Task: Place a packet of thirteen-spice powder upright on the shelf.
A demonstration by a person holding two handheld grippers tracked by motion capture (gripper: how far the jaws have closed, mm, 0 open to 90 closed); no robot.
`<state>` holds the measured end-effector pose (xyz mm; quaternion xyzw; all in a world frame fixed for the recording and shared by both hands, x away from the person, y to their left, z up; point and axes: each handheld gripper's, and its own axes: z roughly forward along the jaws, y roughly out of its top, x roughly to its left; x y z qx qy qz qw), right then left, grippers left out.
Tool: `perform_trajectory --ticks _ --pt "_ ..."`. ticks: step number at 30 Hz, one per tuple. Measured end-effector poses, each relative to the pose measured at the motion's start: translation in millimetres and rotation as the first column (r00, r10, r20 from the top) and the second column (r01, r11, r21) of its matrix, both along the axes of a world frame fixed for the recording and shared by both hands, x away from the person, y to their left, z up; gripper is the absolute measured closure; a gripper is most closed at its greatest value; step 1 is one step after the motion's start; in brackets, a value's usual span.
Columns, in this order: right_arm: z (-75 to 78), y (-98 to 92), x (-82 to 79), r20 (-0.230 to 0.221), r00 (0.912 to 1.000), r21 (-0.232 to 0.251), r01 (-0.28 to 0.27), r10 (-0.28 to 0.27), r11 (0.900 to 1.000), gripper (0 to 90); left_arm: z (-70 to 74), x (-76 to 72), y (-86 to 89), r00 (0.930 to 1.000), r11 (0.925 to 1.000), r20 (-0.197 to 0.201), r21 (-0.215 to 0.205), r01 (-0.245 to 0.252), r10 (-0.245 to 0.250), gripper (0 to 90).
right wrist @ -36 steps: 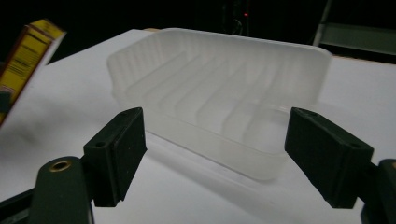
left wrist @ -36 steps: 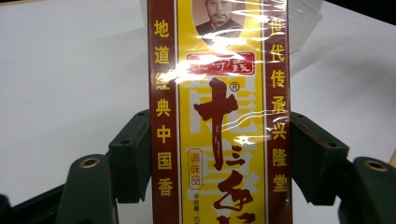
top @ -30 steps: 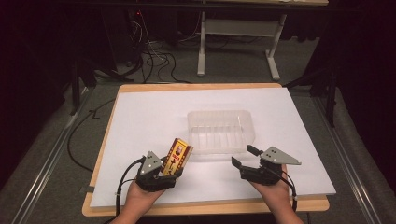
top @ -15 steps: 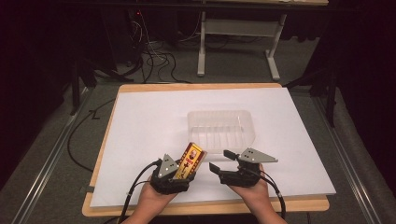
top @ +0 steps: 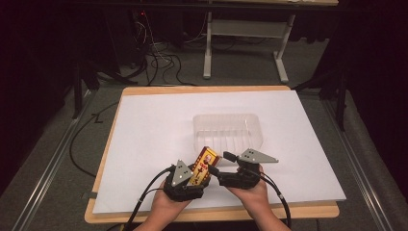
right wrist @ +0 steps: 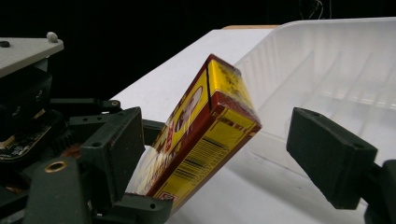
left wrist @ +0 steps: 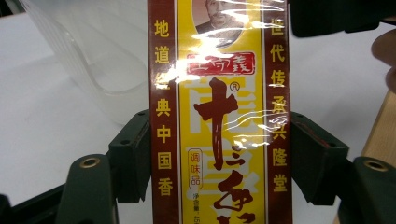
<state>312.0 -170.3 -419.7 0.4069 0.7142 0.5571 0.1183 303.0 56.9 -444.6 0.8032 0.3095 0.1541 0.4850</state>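
The left gripper [top: 195, 174] is clamped on a yellow and dark red box [top: 204, 165] – its jaws press on the two long sides of the box, as the left gripper view shows it [left wrist: 219, 116]. The box is lifted above the white table cover [top: 154, 134] at the near edge, tilted, with its free end pointing toward the clear plastic tray [top: 227, 130]. The tray stands just behind the box, near the middle of the cover.

The right gripper [top: 220, 163] is close on the right side of the box. Its jaws are apart and have just been opening; in the right gripper view the free end of the box [right wrist: 205, 130] sits between them, near the left jaw and with a gap to the right one, and I cannot tell if the left jaw touches it. Behind the box the tray [right wrist: 336, 65] is seen.
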Motion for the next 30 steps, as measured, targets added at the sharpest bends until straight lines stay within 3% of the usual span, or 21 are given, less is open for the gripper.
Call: perform_trajectory --ticks 5,12,21,30 --pt "-2.1 3.3 2.6 -0.019 0.9998 0.022 -0.01 0.01 1.0 19.6 1.8 -1.5 -0.2 1.0 0.9998 0.009 -0.019 0.0 0.0 32.5" --pt "-2.8 3.6 3.2 -0.035 0.999 0.068 -0.025 0.027 0.997 31.6 2.2 -2.8 -2.1 0.9998 0.9998 0.02 -0.02 0.009 -0.008 32.6" --pt "-3.7 3.6 3.1 -0.038 0.9983 0.09 -0.041 0.044 0.995 44.3 1.1 -3.2 -3.0 0.9995 0.9999 0.029 -0.012 0.009 -0.009 32.6" --pt "-5.4 0.7 5.2 -0.075 0.996 0.148 -0.038 0.05 0.988 56.0 0.6 -3.2 -2.3 0.9995 0.9998 0.029 -0.015 0.012 -0.011 32.5"
